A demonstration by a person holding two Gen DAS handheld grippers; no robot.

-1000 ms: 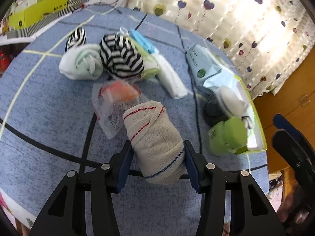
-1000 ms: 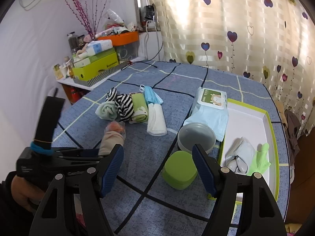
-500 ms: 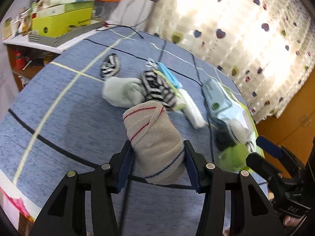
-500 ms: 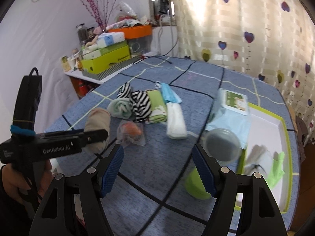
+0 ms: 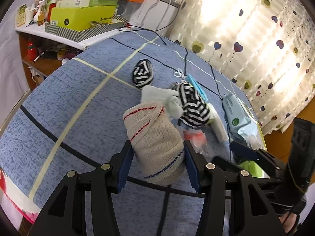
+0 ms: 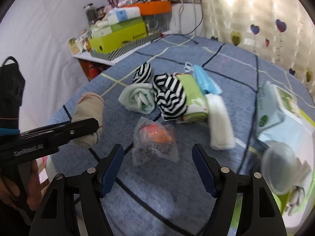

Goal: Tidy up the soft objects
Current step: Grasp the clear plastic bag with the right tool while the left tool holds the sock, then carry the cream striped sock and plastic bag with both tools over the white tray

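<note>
My left gripper [image 5: 157, 157] is shut on a beige rolled bandage [image 5: 155, 135] with red and blue threads, held above the blue tablecloth [image 5: 74, 102]. From the right wrist view the same bandage [image 6: 88, 116] sticks out of the left gripper at the left. My right gripper [image 6: 157, 169] stands open over a clear plastic packet with something orange inside [image 6: 155, 139]. Beyond it lie a mint rolled cloth [image 6: 137, 98], a striped black-and-white roll [image 6: 169, 98], a smaller striped roll [image 6: 142, 73], a green-and-white folded cloth [image 6: 194, 98], a blue mask [image 6: 205, 81] and a white folded cloth [image 6: 219, 122].
A wet-wipes pack [image 6: 275, 110], a clear round lid [image 6: 279, 169] and a lime-edged white tray [image 6: 307, 118] sit at the right. A shelf with a lime box [image 6: 118, 37] and an orange bin [image 6: 151, 7] stands beyond the table's far left edge. A heart-patterned curtain [image 5: 256, 39] hangs behind.
Both grippers have swung left across the table. The right gripper dropped from over the green container to over the clear packet. The bandage stays gripped in the left.
</note>
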